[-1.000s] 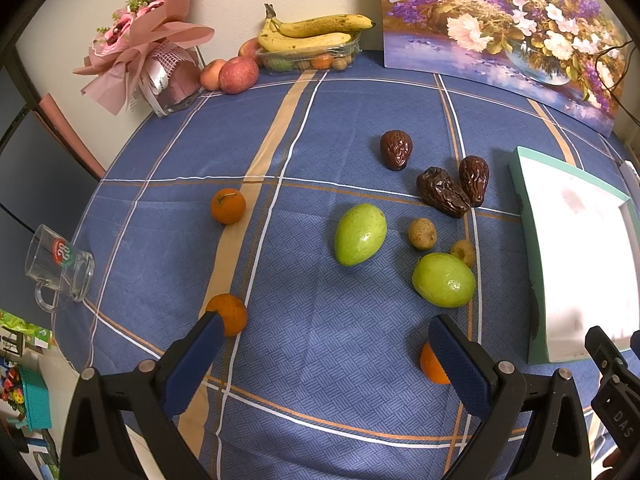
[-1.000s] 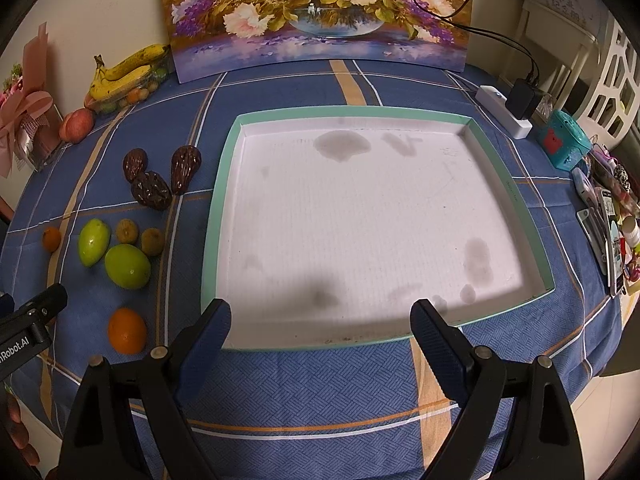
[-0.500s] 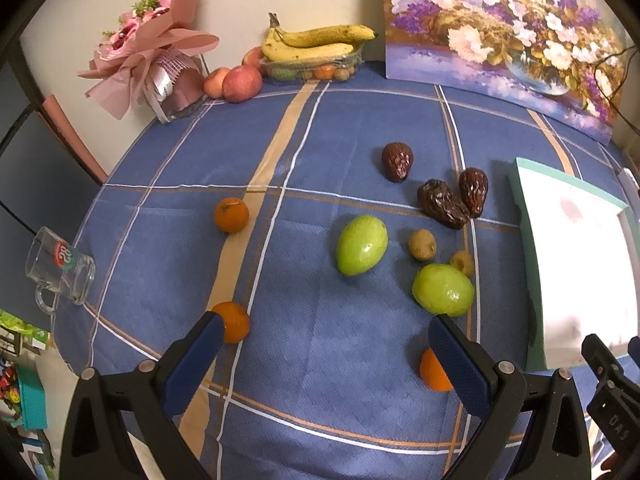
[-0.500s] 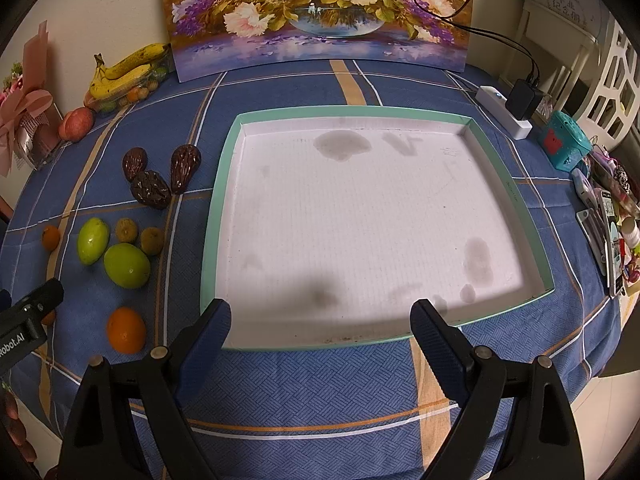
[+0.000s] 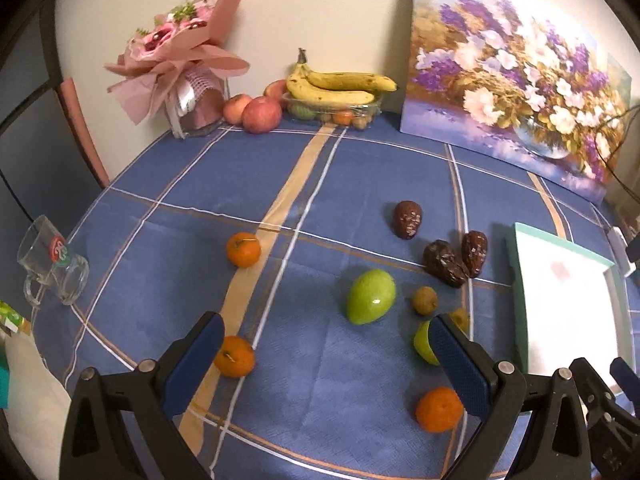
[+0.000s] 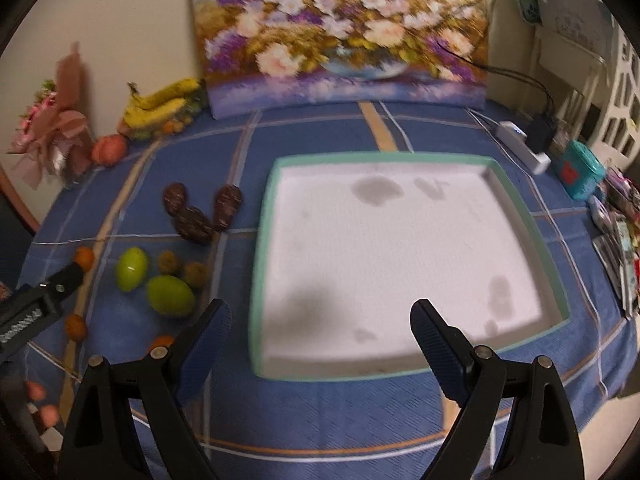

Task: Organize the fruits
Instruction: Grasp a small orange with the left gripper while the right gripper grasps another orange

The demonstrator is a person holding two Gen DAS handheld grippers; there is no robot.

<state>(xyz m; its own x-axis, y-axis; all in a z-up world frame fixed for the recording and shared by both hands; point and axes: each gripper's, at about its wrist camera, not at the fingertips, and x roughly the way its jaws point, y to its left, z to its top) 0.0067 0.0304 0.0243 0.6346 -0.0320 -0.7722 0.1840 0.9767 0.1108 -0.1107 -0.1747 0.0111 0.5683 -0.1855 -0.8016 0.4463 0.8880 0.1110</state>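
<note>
1. While nothing is gripped yet, fruit lies loose on the worktop [image 5: 360, 184], left of an empty tray [image 6: 258, 264].
2. Left gripper [image 5: 324, 344] and right gripper [image 6: 322, 326]: jaws apart.
3. Next, probably: lower onto the green mango [image 5: 371, 297].

A plain cream wall [image 5: 344, 12] backs the blue plaid-clothed table [image 5: 320, 184], with a white lattice-backed chair [image 6: 616, 92] at right.

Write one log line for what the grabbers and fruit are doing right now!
left gripper: open, empty | right gripper: open, over tray | tray: no fruit | fruit: oranges, green mangoes on tablecloth
</note>
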